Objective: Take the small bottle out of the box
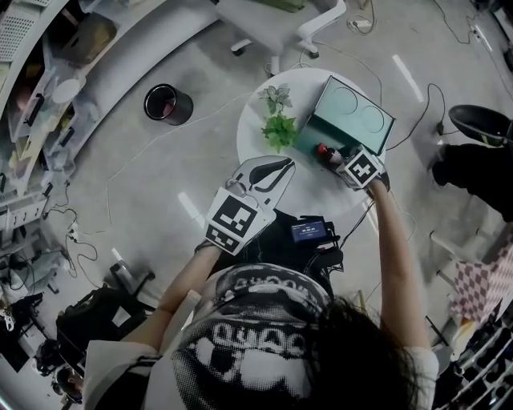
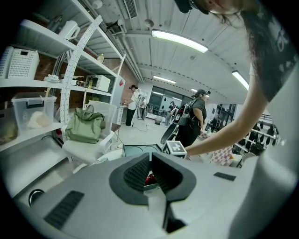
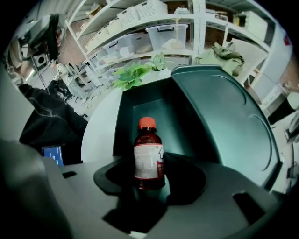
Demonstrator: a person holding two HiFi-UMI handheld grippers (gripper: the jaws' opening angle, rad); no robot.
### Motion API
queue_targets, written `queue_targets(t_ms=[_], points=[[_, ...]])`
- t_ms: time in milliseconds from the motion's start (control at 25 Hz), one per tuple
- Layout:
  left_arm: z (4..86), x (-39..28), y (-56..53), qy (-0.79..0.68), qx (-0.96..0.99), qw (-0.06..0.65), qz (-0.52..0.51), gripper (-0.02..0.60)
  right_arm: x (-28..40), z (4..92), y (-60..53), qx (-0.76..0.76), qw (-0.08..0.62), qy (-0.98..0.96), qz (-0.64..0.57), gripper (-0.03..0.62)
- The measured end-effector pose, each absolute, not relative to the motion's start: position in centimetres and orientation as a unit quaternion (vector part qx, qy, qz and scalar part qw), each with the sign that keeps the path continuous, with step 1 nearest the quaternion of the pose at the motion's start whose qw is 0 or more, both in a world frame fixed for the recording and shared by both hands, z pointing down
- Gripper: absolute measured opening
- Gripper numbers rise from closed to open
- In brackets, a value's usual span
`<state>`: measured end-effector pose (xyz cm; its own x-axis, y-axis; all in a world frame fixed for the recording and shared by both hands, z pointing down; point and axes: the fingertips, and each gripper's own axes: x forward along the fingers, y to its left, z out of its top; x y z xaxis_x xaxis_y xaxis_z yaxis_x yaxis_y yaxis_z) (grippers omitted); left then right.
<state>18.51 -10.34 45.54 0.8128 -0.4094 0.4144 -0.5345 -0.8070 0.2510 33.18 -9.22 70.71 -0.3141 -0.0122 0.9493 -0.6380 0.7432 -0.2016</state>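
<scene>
A small brown bottle (image 3: 148, 156) with an orange-red cap and white label stands upright between my right gripper's (image 3: 149, 179) jaws, which are shut on it. Behind it lies the open teal box (image 3: 140, 109), its lid (image 3: 224, 116) tilted back. In the head view the bottle (image 1: 325, 151) is at the box's (image 1: 353, 112) near end, with my right gripper (image 1: 333, 157) on it. My left gripper (image 1: 276, 166) hangs shut and empty over the table's near left edge, apart from the box. The left gripper (image 2: 150, 161) view shows the bottle (image 2: 149, 178) just past its jaws.
The box sits on a round white table (image 1: 309, 196) beside a small green plant (image 1: 276, 120). A black bin (image 1: 168, 104) stands on the floor to the left, and a white chair (image 1: 276, 24) beyond the table. A small screen device (image 1: 309, 231) sits near my lap. Shelves line the left side.
</scene>
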Motion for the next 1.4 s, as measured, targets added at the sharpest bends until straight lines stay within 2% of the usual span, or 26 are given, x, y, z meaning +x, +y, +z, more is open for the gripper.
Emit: queue_targets(t_ms=[400,840,920,1120,1240,1400], points=[[45.6,14.7,-10.2,-0.278,0.925,0.187,0.181,0.023,32.1,68.6,-10.7,0.324,0.426,-0.747,0.393,0.202],[44.9,12.4,-9.4,-0.283,0.926,0.183,0.173,0.023,32.3,66.5,-11.5,0.427,0.195,-0.674,0.571,0.199],[45.0,12.1,-9.2,-0.284,0.925,0.184,0.172,0.023,32.1,66.3,-11.4,0.428,0.174,-0.670,0.581,0.199],[45.3,11.4,-8.6,-0.288,0.924,0.186,0.168,0.023,31.8,66.5,-11.5,0.405,0.200,-0.663,0.597,0.201],[45.5,11.3,-7.9,-0.285,0.924,0.189,0.173,0.023,31.0,66.9,-11.7,0.370,0.275,-0.677,0.575,0.202],[45.7,10.7,-7.6,-0.295,0.920,0.194,0.171,0.023,30.5,68.1,-11.9,0.335,0.408,-0.690,0.495,0.202]])
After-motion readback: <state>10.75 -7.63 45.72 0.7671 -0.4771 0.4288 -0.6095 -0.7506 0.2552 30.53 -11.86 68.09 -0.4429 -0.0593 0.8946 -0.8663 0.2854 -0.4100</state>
